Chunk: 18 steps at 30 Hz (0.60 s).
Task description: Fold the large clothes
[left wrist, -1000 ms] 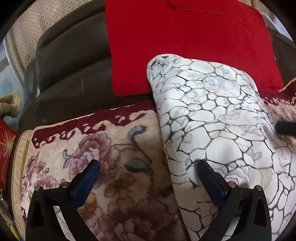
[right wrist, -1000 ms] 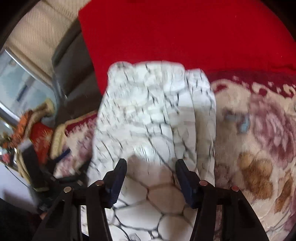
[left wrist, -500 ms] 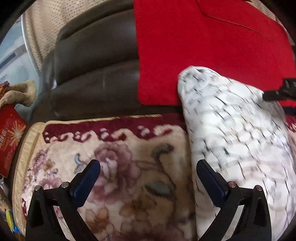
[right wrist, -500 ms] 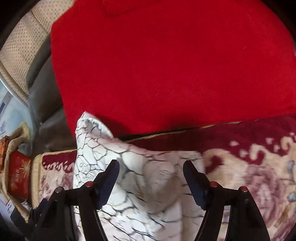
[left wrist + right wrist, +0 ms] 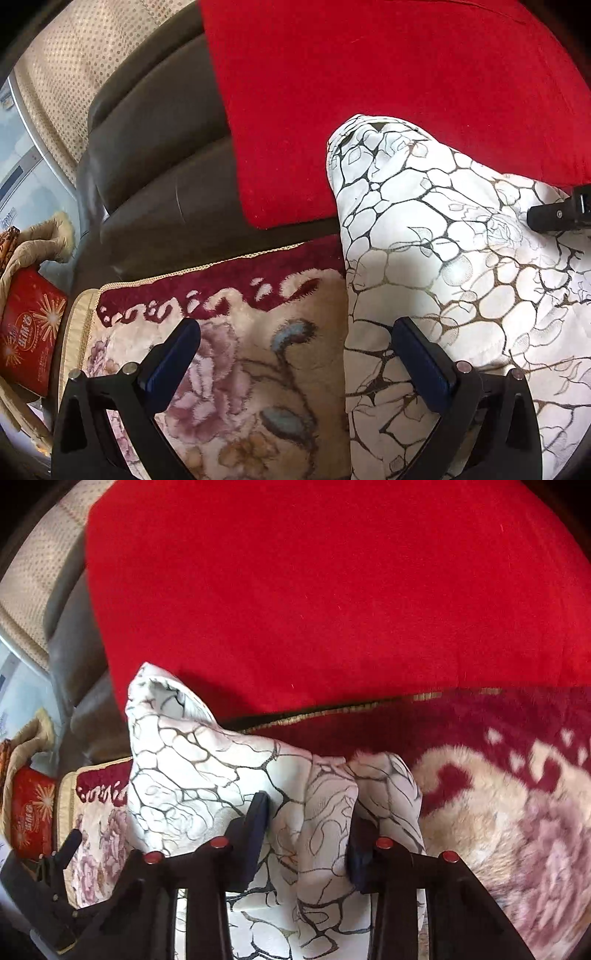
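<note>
L tongs [image 5: 295, 363]: fingers spread wide, gripping nothing, low centre of frame over floral blanket [image 5: 236, 369]. White crackle-print garment [image 5: 443, 277] lies on blanket, right half of L view, its top corner up against red cushion [image 5: 369, 92]. R tongs [image 5: 306, 834]: bottom centre, fingers part-closed w/ bunched garment fold [image 5: 306, 812] between them; firm pinch or not — can't tell. Dark sofa back [image 5: 147, 147] upper left. Red box [image 5: 26, 332] left edge.

- A dark leather sofa [image 5: 147, 155] sits at ten o'clock.
- A red cushion [image 5: 388, 92] leans at twelve.
- A floral seat cover [image 5: 236, 354] spreads at six.
</note>
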{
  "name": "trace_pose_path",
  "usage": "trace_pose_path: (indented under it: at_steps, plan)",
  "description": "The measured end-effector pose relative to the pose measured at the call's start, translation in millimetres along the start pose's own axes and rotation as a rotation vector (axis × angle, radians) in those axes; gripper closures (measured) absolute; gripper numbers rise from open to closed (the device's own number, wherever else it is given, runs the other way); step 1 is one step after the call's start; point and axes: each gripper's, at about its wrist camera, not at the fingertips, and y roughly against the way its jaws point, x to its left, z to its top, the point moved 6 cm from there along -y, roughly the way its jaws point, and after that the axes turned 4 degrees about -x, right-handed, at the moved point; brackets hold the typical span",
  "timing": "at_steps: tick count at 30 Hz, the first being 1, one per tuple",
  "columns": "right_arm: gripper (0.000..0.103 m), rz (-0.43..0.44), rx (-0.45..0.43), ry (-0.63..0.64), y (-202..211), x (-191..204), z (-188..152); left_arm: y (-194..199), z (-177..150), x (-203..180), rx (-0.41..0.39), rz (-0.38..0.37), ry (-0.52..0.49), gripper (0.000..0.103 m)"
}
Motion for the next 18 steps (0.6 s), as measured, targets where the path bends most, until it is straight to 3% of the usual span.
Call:
trace_pose_path:
  at_steps: [3,7,13,18]
  plan:
    - [0.053,0.030,-0.003,-0.062,16.0,-4.8,-3.9,8.1,-2.0,11.1,0.008,-0.022,0.036,0.000]
    - [0.053,0.072,-0.048,-0.080,60.4,-11.6,-21.5,35.8,-2.3,19.5,-0.047,-0.022,0.033,0.000]
    - [0.053,0.133,-0.087,-0.053,127.9,-13.7,-77.2,84.4,-28.8,18.7,-0.113,-0.061,-0.003,0.000]
    - [0.053,0.155,-0.097,-0.033,152.7,-7.8,-118.3,112.0,-57.4,14.7,-0.096,-0.094,0.000,0.000]
